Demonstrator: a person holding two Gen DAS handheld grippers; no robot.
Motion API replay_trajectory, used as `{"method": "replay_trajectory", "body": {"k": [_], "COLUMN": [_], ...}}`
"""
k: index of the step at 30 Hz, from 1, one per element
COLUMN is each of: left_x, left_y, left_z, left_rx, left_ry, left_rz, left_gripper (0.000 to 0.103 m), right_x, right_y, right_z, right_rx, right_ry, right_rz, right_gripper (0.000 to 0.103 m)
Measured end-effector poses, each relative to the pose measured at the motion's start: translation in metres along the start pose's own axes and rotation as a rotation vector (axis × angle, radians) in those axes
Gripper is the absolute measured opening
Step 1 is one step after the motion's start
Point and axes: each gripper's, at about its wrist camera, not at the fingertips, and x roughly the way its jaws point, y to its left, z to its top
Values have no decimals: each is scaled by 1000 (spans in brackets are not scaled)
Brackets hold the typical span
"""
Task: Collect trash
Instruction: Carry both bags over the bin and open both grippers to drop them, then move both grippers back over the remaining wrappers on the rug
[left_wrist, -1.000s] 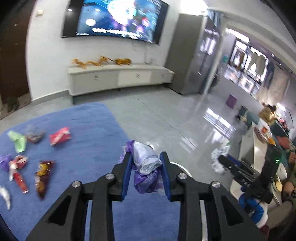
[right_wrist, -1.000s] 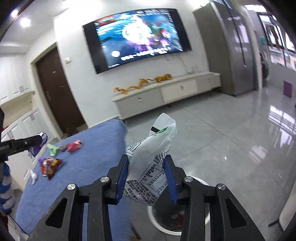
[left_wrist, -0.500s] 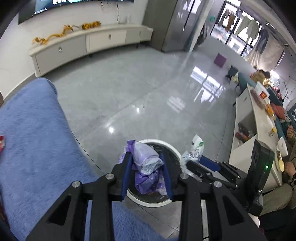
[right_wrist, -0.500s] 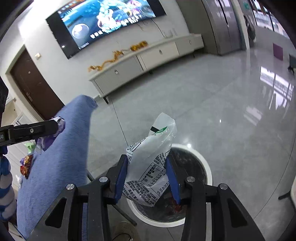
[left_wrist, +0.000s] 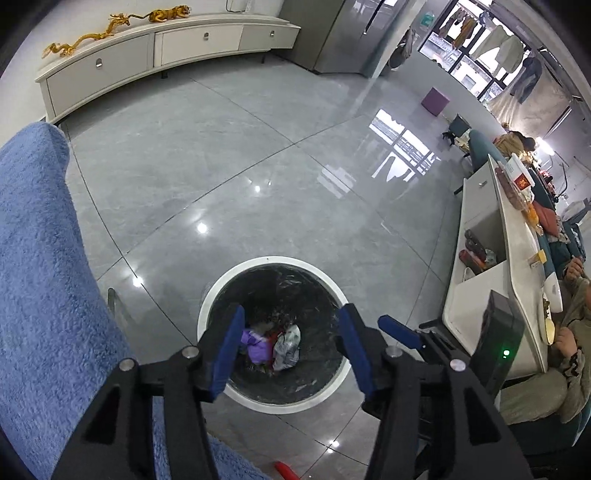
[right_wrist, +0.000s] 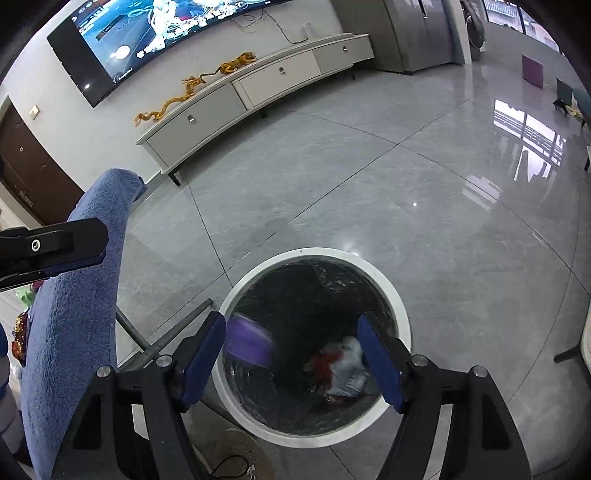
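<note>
Both grippers hang over the bin with nothing between the pads. The left gripper (left_wrist: 291, 343) has just been opening and stands at a middling spread; the right gripper (right_wrist: 291, 356) has likewise just been opening, wider. This looks like the drop step finishing.

Below the left gripper, the purple wrapper (left_wrist: 255, 345) and the white bag (left_wrist: 286, 347) lie side by side on the black liner of the white-rimmed bin (left_wrist: 221, 284), at about 6 o'clock inside the rim. In the right wrist view the purple wrapper is blurred at 9 o'clock, so its lie is unclear; the white bag's (right_wrist: 345, 363) long axis seems to run roughly 10 to 4.

Next, I judge, both hands return to the blue cloth (left_wrist: 40, 258) at 9 o'clock for more wrappers.
</note>
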Motion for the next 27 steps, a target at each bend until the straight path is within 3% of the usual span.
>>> {"method": "replay_trajectory", "body": {"k": [6,11,18,27], "left_x": [-23,-65,-159,-267], "left_y": [-6,-2,27,87], "left_z": [-7,-16,-32,-75], "left_rx": [21,22,-34,-136], "left_ry": [-39,-126,-332,-485], "left_rz": [91,145,251,387], "left_gripper": [52,52,52,52], "right_x": [-34,-73,-132,-185], "right_y": [0,10,48,127], "right_z": [2,11,20,21], "right_rx": [20,22,-55,-226], "right_ry": [-73,-159,-277,-367], "right_rz": [-12,-8,29,101], "right_gripper": [72,72,72,72]}}
